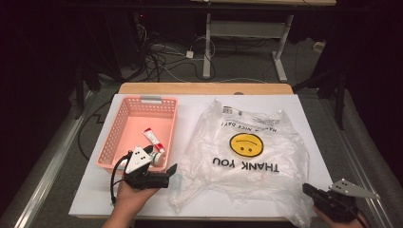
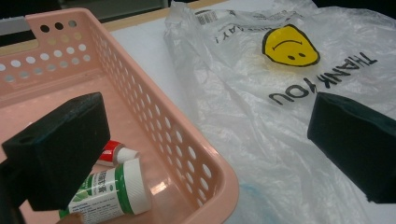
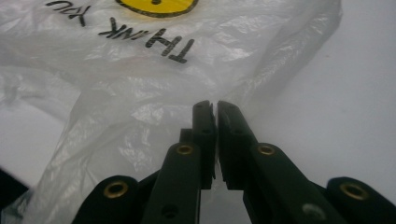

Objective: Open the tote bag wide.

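Note:
A clear plastic bag (image 1: pixel 266 142) printed with a yellow smiley and "THANK YOU" lies flat on the white table top (image 1: pixel 95 190). My right gripper (image 1: pixel 308 189) is at the bag's near right corner, and its jaws (image 3: pixel 215 106) are shut with the film's creases (image 3: pixel 116 93) running into the tips. My left gripper (image 1: pixel 164 167) hovers open over the near right corner of a pink basket (image 1: pixel 119 137). In the left gripper view its pads (image 2: pixel 60 149) stand wide apart, one over the basket (image 2: pixel 201 163) and one over the bag (image 2: pixel 261 116), with nothing held.
The basket holds a green-and-white tube (image 2: pixel 112 191) and a red-and-white tube (image 2: pixel 116 153) near its front wall. The table's wooden far edge (image 1: pixel 204 88) runs behind the bag. Cables and a desk frame (image 1: pixel 207 42) stand on the floor beyond.

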### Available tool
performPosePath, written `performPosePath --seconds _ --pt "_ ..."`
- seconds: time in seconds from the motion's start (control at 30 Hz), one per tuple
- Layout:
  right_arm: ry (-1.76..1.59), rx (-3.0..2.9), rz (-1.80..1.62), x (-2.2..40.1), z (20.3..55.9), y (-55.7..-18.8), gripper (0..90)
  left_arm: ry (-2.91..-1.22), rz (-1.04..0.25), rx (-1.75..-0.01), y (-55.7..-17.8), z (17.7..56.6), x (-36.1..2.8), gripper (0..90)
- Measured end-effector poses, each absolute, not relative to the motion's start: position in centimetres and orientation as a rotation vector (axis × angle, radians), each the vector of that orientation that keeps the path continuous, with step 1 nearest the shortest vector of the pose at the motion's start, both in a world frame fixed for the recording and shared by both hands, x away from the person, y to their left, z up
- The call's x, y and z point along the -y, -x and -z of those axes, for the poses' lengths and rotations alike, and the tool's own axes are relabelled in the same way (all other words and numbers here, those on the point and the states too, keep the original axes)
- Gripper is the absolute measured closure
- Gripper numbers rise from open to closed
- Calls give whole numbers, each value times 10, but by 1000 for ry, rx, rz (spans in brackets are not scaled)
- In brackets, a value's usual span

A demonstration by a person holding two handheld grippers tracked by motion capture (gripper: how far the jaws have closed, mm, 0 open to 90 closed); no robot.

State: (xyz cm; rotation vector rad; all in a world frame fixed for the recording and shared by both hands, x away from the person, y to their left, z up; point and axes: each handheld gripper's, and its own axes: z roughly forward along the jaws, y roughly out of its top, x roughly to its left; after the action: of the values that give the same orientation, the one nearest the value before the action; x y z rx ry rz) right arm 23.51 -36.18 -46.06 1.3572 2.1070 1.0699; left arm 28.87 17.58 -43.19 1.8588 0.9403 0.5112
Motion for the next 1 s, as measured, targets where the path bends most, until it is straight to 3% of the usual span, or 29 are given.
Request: performPosePath --seconds 0.2,0.37,0.5,0.77,1.0 --pt "-1310 -2151 -1094 348 462 -215 868 -1855 -515 -942 -289 432 -175 0" --pt "-1278 -2138 -1100 344 457 -203 660 -1872 -550 -934 -290 432 -174 0" --pt "-1231 -2074 -1167 347 444 -211 563 -1881 -586 -932 -288 429 -172 0" --pt "-1262 -2017 -1167 362 432 -266 494 -1928 -519 -945 -288 431 -172 0" --pt "-1334 -1982 -1136 369 434 -344 472 -1933 -535 -876 -285 429 -168 0"
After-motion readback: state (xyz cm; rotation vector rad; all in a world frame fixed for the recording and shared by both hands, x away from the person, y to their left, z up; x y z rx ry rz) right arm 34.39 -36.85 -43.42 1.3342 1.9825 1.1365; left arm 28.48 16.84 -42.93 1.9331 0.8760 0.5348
